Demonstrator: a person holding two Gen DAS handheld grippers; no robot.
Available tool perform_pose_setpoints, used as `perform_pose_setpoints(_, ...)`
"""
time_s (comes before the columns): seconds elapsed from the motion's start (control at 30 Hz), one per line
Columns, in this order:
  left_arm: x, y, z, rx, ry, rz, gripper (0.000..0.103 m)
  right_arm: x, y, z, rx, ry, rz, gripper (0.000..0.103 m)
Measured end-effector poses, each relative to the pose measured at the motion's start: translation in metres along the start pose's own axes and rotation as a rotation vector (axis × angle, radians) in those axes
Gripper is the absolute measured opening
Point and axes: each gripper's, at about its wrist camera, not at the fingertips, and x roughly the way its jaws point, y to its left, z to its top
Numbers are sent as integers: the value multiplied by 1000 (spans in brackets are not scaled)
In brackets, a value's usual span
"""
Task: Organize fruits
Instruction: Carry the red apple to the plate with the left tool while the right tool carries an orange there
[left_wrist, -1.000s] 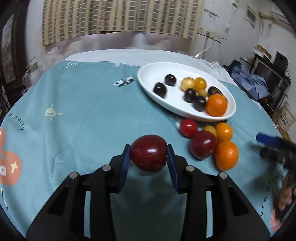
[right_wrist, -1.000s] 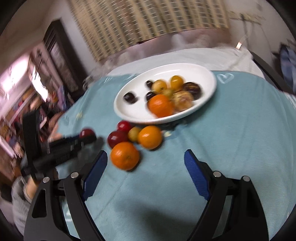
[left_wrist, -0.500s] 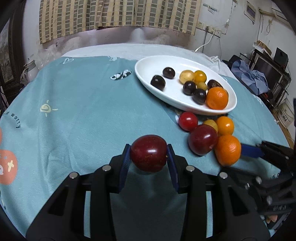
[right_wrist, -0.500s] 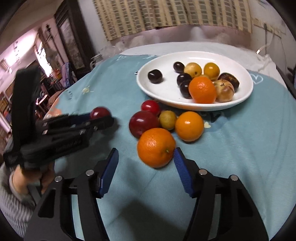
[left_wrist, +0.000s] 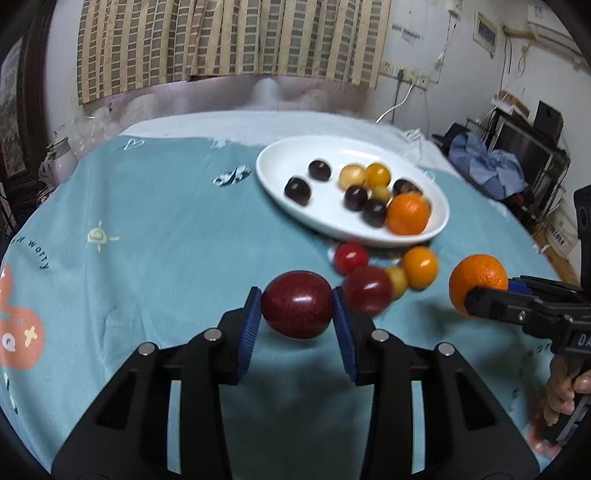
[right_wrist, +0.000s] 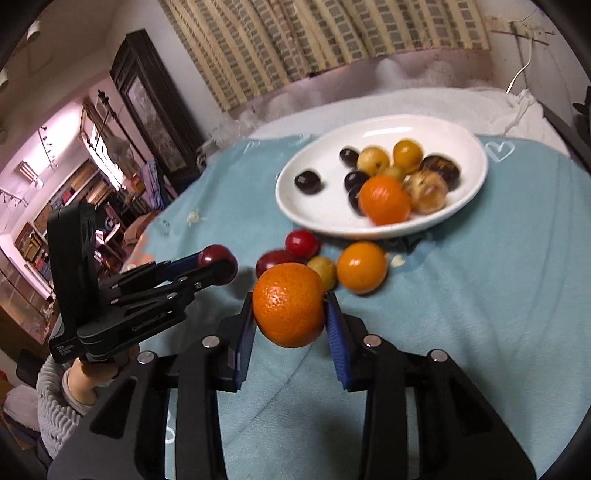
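My left gripper (left_wrist: 297, 310) is shut on a dark red plum (left_wrist: 297, 309) and holds it above the teal cloth. My right gripper (right_wrist: 289, 311) is shut on a large orange (right_wrist: 289, 304), lifted off the cloth; it also shows at the right of the left wrist view (left_wrist: 477, 283). A white oval plate (left_wrist: 373, 236) at the back holds several dark, yellow and orange fruits. In front of the plate lie a second red plum (left_wrist: 367, 290), a small red fruit (left_wrist: 350, 257), a small yellow fruit (left_wrist: 397, 281) and a smaller orange (left_wrist: 419, 266).
The teal tablecloth (left_wrist: 166, 236) with cartoon prints covers a round table. A white cloth (right_wrist: 424, 99) lies behind the plate. Clutter and shelves stand past the table's right edge (left_wrist: 517, 162).
My right gripper closed on the large orange and lifted it off the cloth. My left gripper still holds the plum and has moved a little toward the plate.
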Motion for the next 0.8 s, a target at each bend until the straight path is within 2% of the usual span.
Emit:
perform_pose_setpoints(0.2,-1,-17,42,42,-44,-2,39,-28,-17,35,19,-97,-43,37)
perform_pose_setpoints(0.33,13,-37,70,75,-55,-20,39,-22,-35,70,47,-119,-90,37)
perform_pose_setpoints(0.43,29,-45,79,91,-47,-24,39,-6,-50,87,71,-112,-106,37)
perform_pose_setpoints(0.53,27,-35,66,85,-16,-46,40,3,-59,81,94,-100,-68,37)
perform_pose_setpoints(0.63,9,-18,37,114,-17,29,65,8,-60,74,82,-74,-68,37)
perform_pose_setpoints(0.73,5,-6,12,104,31,32,65,10,-59,74,97,-72,-56,37)
perform_pose_setpoints(0.8,11,-6,0,133,60,52,65,9,-57,74,89,-74,-54,37)
